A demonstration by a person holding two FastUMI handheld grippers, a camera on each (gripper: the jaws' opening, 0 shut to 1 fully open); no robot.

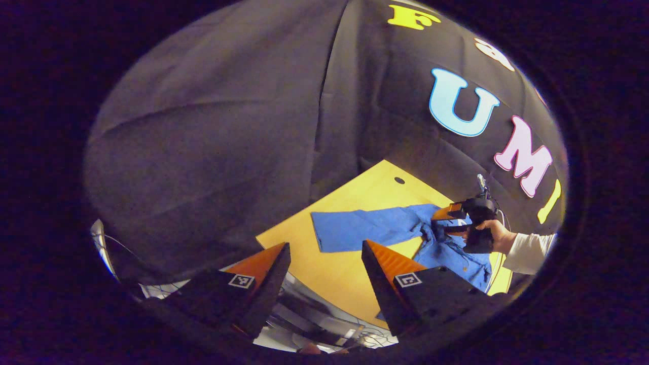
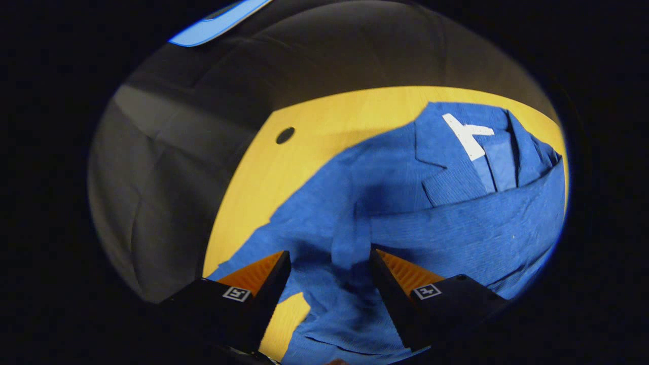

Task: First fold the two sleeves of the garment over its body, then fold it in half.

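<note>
Looking through your left gripper view, you get the wide picture: the blue garment [image 1: 405, 235] lies on the yellow tabletop [image 1: 345, 274], one sleeve [image 1: 365, 230] stretched flat toward the tabletop's left edge and the body bunched near the right edge. Your left gripper [image 1: 325, 263] hangs off the near edge with its fingers spread wide, nothing between them. Farther off, your hand [image 1: 499, 235] in a white sleeve [image 1: 530, 252] holds the right gripper [image 1: 446, 219] level over the bunched cloth.

Your right gripper view brings what the other cannot: the collar [image 2: 456, 152] with a white label [image 2: 469, 136], and rumpled folds just ahead of the right gripper [image 2: 329, 266]. Its fingers stand apart, released, over the fabric.
</note>
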